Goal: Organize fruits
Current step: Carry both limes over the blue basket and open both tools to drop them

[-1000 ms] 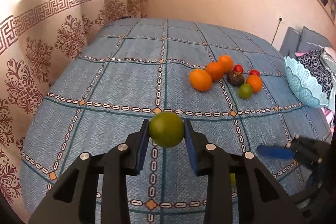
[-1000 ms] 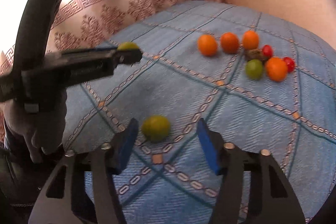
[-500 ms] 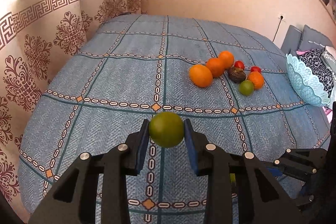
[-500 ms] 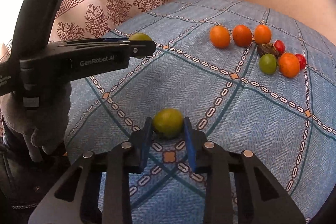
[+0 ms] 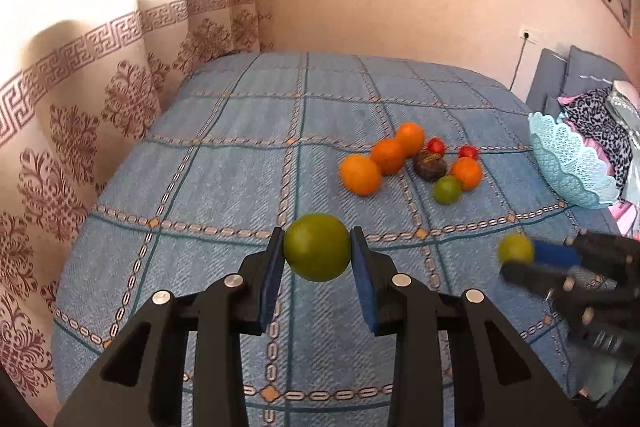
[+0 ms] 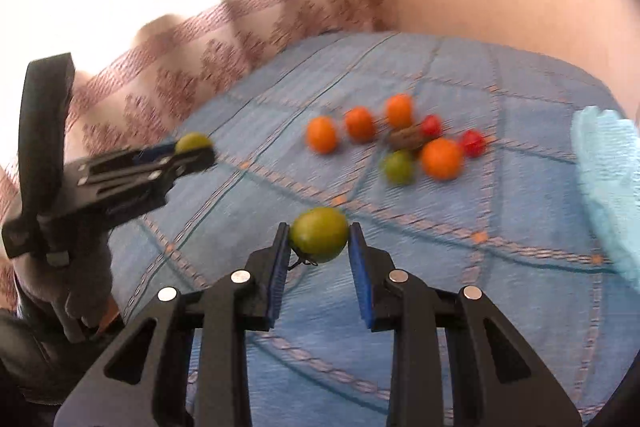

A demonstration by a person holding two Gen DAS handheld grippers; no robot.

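Progress early — left tool [image 5: 317, 250] clamps a green fruit [image 5: 317, 247], right tool [image 6: 319, 239] clamps another green fruit [image 6: 319, 234], both lifted off the bed [image 5: 224, 163]; remaining fruits [image 5: 408, 159] wait far right, basket [image 5: 568, 167] looks empty.

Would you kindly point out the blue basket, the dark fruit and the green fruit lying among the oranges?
blue basket [image 5: 568, 163]: left wrist view, on its lacy outer wall.
dark fruit [image 5: 429, 166]: left wrist view, on its top.
green fruit [image 5: 446, 189]: left wrist view, on its middle.
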